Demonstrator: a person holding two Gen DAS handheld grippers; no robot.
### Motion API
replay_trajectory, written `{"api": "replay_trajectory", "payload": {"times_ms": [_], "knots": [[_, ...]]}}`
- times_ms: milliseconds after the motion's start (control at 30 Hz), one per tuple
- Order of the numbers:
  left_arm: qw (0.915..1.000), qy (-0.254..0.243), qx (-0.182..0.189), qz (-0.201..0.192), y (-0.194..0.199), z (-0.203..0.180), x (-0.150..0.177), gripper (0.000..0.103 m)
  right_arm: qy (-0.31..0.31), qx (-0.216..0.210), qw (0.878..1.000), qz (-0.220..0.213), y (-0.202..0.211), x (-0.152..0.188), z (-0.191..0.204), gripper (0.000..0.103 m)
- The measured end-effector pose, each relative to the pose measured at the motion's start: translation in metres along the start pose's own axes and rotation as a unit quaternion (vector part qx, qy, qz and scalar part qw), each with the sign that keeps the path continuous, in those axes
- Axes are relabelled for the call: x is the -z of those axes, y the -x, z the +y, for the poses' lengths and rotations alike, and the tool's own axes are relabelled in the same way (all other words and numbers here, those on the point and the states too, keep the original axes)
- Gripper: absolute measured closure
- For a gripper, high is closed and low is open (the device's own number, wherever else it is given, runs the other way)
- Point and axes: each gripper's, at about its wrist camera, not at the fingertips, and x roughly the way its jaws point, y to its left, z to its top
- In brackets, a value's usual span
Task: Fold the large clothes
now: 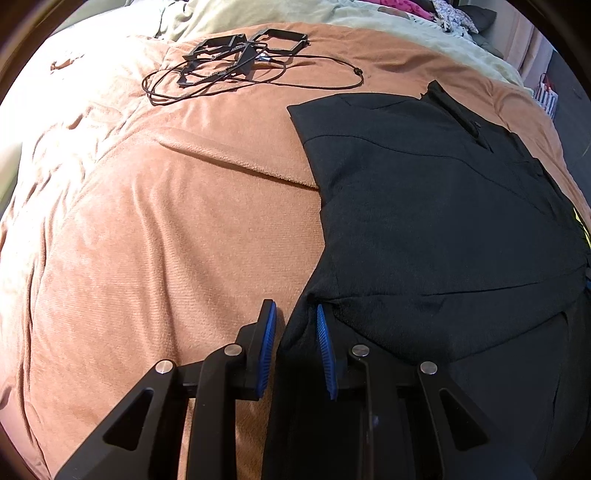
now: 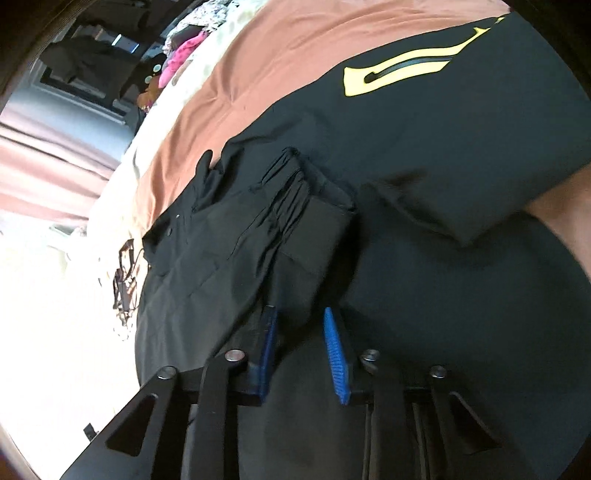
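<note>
A large black jacket (image 1: 436, 206) lies spread on an orange-brown blanket (image 1: 155, 229), filling the right half of the left wrist view. My left gripper (image 1: 295, 314) is open, its blue pads (image 1: 267, 347) straddling the jacket's lower left edge, with black cloth between them. In the right wrist view the same jacket (image 2: 424, 147) shows a yellow chest logo (image 2: 399, 70) and a folded sleeve with a gathered cuff (image 2: 306, 206). My right gripper (image 2: 299, 317) is open just over the cuff area, black cloth lying between its fingers.
A tangle of black frames and a thin cable (image 1: 236, 59) lies at the far side of the blanket. A pale green sheet (image 1: 388, 22) and piled colourful clothes (image 2: 184, 51) lie beyond. Pink curtains (image 2: 48, 166) hang at the left.
</note>
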Motion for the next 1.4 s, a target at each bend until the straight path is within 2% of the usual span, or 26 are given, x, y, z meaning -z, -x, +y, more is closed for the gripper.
{"api": "replay_trajectory", "payload": {"times_ms": [33, 100, 200, 233, 267, 333, 367, 433, 467, 533, 600, 767, 900, 1033, 1200, 1267, 1300, 1333, 1400], "knots": [[1.0000, 0.004, -0.001, 0.000, 0.001, 0.000, 0.000, 0.078, 0.001, -0.005, 1.000, 0.001, -0.004, -0.001, 0.000, 0.089], [0.9999, 0.012, -0.005, -0.002, 0.004, 0.000, 0.000, 0.078, 0.002, -0.008, 1.000, -0.002, -0.007, -0.002, 0.001, 0.090], [0.9992, 0.033, -0.019, -0.007, 0.015, -0.001, 0.000, 0.078, -0.001, -0.003, 1.000, -0.002, 0.000, -0.003, 0.001, 0.090], [0.9990, 0.040, -0.016, -0.010, 0.020, -0.001, 0.002, 0.078, 0.000, 0.002, 1.000, -0.004, 0.006, -0.004, 0.001, 0.087], [0.9987, 0.048, -0.010, -0.012, 0.024, -0.001, 0.002, 0.078, 0.001, 0.003, 1.000, -0.007, 0.013, -0.005, 0.002, 0.081], [0.9983, 0.055, 0.008, -0.016, 0.036, -0.005, 0.003, 0.078, 0.002, 0.000, 1.000, -0.019, 0.028, -0.009, 0.000, 0.045], [0.9983, 0.053, 0.014, -0.016, 0.040, -0.009, 0.004, 0.077, 0.005, 0.002, 0.999, -0.033, 0.039, -0.012, -0.001, 0.041], [0.9987, 0.043, 0.020, -0.017, 0.052, -0.019, 0.007, 0.057, 0.017, 0.013, 0.998, -0.056, 0.061, -0.019, -0.004, 0.040], [0.9988, 0.035, 0.025, -0.024, 0.060, -0.025, 0.009, 0.052, 0.019, 0.018, 0.998, -0.063, 0.069, -0.023, -0.007, 0.040], [0.9974, 0.032, 0.043, -0.048, 0.078, -0.035, 0.014, 0.029, 0.018, 0.025, 0.996, -0.081, 0.088, -0.030, -0.018, 0.040], [0.9950, 0.042, 0.062, -0.066, 0.092, -0.043, 0.019, 0.021, 0.010, 0.033, 0.994, -0.103, 0.108, -0.037, -0.032, 0.040], [0.9917, 0.057, 0.078, -0.084, 0.114, -0.066, 0.031, 0.021, -0.027, 0.052, 0.988, -0.140, 0.146, -0.051, -0.076, 0.040], [0.9929, 0.058, 0.066, -0.080, 0.112, -0.082, 0.035, 0.021, -0.055, 0.072, 0.984, -0.156, 0.166, -0.055, -0.107, 0.040], [0.9925, 0.070, 0.066, -0.076, 0.104, -0.089, 0.037, 0.021, -0.066, 0.098, 0.981, -0.156, 0.178, -0.059, -0.126, 0.040], [0.9932, 0.064, 0.065, -0.071, 0.103, -0.097, 0.044, 0.021, -0.087, 0.100, 0.973, -0.186, 0.179, -0.077, -0.153, 0.040], [0.9931, 0.062, 0.066, -0.075, 0.102, -0.098, 0.047, 0.021, -0.084, 0.100, 0.972, -0.197, 0.174, -0.085, -0.157, 0.044], [0.9933, 0.058, 0.065, -0.076, 0.100, -0.098, 0.047, 0.021, -0.080, 0.095, 0.971, -0.203, 0.171, -0.089, -0.158, 0.056], [0.9938, 0.052, 0.063, -0.075, 0.097, -0.099, 0.048, 0.021, -0.072, 0.085, 0.972, -0.208, 0.167, -0.092, -0.157, 0.076], [0.9941, 0.053, 0.065, -0.068, 0.092, -0.096, 0.049, 0.021, -0.059, 0.073, 0.972, -0.215, 0.163, -0.095, -0.152, 0.097]]}}
